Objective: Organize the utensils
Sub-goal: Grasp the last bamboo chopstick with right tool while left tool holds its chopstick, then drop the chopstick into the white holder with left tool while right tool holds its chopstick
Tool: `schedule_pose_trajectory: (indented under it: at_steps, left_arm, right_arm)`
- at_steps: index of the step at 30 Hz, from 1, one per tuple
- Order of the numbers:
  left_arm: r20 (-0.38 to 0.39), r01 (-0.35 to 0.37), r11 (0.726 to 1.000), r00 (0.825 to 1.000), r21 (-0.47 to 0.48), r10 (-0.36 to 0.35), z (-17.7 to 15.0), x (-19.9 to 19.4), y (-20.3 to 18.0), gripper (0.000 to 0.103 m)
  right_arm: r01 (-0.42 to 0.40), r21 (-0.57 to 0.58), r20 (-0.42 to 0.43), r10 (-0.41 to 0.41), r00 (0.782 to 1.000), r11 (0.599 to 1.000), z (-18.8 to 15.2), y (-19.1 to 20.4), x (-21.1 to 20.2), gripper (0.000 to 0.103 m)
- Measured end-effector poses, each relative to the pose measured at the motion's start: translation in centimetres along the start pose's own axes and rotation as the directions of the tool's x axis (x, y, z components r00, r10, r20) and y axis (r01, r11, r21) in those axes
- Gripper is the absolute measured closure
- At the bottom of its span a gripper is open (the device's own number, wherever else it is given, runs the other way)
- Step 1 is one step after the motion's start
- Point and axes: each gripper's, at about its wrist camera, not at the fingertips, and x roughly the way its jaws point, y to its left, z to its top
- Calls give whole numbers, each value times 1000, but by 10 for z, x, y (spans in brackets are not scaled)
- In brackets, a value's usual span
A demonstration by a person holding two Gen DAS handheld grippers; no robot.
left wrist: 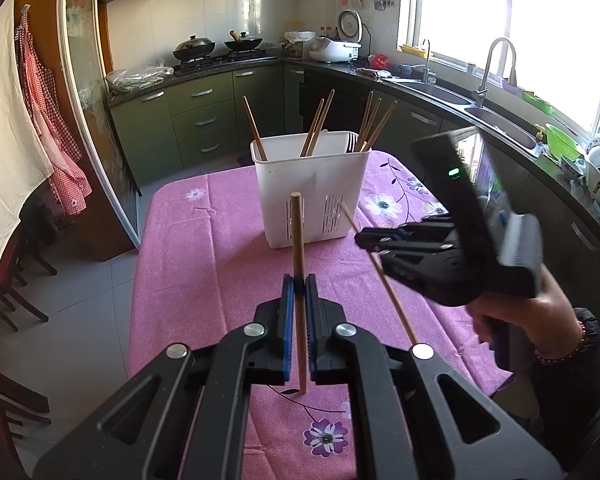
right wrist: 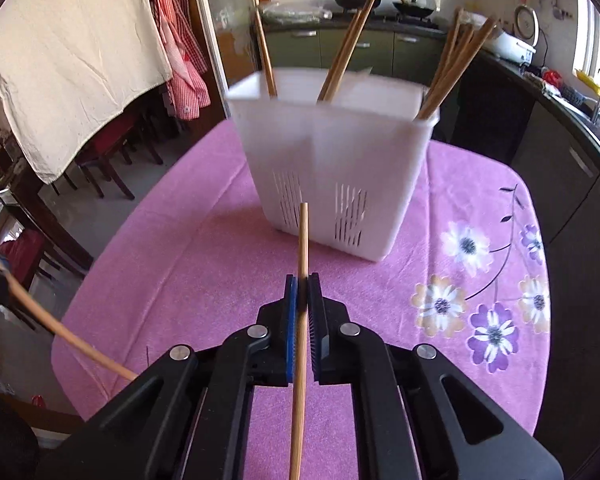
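Note:
A white slotted utensil holder (left wrist: 312,192) (right wrist: 332,168) stands on the pink flowered tablecloth with several wooden chopsticks (left wrist: 370,120) (right wrist: 456,64) leaning in it. My left gripper (left wrist: 299,284) is shut on a wooden chopstick (left wrist: 298,240) that stands nearly upright between the blue pads, short of the holder. My right gripper (right wrist: 303,284) is shut on a second chopstick (right wrist: 302,264) pointing toward the holder's front wall. In the left wrist view the right gripper (left wrist: 370,240) hovers right of the holder with its chopstick (left wrist: 396,300) slanting down. The left-held chopstick (right wrist: 60,332) shows at the right wrist view's left edge.
The table (left wrist: 204,264) carries a pink cloth with flower prints (right wrist: 492,332). A person's hand (left wrist: 532,316) holds the right gripper. Kitchen counters with a sink (left wrist: 496,120) run along the right; dark chairs (right wrist: 112,160) and a hanging cloth (right wrist: 72,52) are at the left.

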Motion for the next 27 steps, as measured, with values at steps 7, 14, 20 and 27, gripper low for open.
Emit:
schedule_pose_trajectory:
  at_steps: [7,14,20,27]
  left_arm:
    - [3,-9,1000,1000,-8,9,-2,-2,5,97]
    - [6,-16,1000,1000,-6,16,-4,-5,4,97]
    - [7,-16,1000,1000,-5,16,-5,-6,3,97]
    - [26,-19,1000,999,-3,19,-3,-14,3,98]
  right_arm:
    - [13,19,191,-17,982,1000,-20,-15,-90,97]
    - [21,43,277,-32,960,999,-63,-17,-142,96]
    - [9,65,288,-28,957,998,-75,-22,-153,96]
    - [1,68,283,-20,959,998,-76,-23,-148,96]
